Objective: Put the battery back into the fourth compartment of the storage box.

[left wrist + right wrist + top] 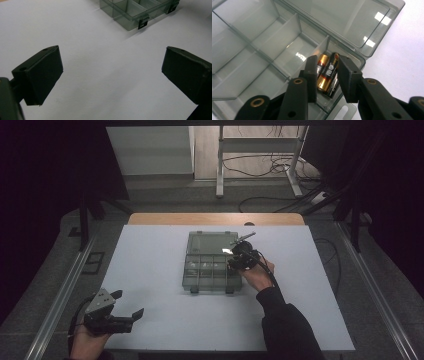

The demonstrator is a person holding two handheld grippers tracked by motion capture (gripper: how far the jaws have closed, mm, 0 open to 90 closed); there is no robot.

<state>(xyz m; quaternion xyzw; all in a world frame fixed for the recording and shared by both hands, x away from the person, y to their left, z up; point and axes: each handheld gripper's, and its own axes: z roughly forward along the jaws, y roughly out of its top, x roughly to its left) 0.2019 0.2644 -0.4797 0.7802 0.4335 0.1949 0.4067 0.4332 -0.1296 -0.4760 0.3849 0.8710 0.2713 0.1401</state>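
Observation:
A clear grey compartment box [210, 287] lies open in the middle of the white table, its lid [210, 242] folded back flat. My right gripper [232, 262] reaches down into the compartment at the box's right end. In the right gripper view, two black-and-gold batteries [328, 72] lie side by side in that compartment of the box [287, 30]. My right gripper [327, 60] straddles them with its jaws slightly apart and close to their sides. My left gripper [128, 303] rests at the near left of the table, its jaws wide apart and empty [112, 60].
The white table surface [150, 270] spreads on all sides of the box [125, 15]. The box's other compartments look empty. Metal rails [60, 295] run along both sides of the table. Beyond the far edge are desk legs [219, 165] and floor cables.

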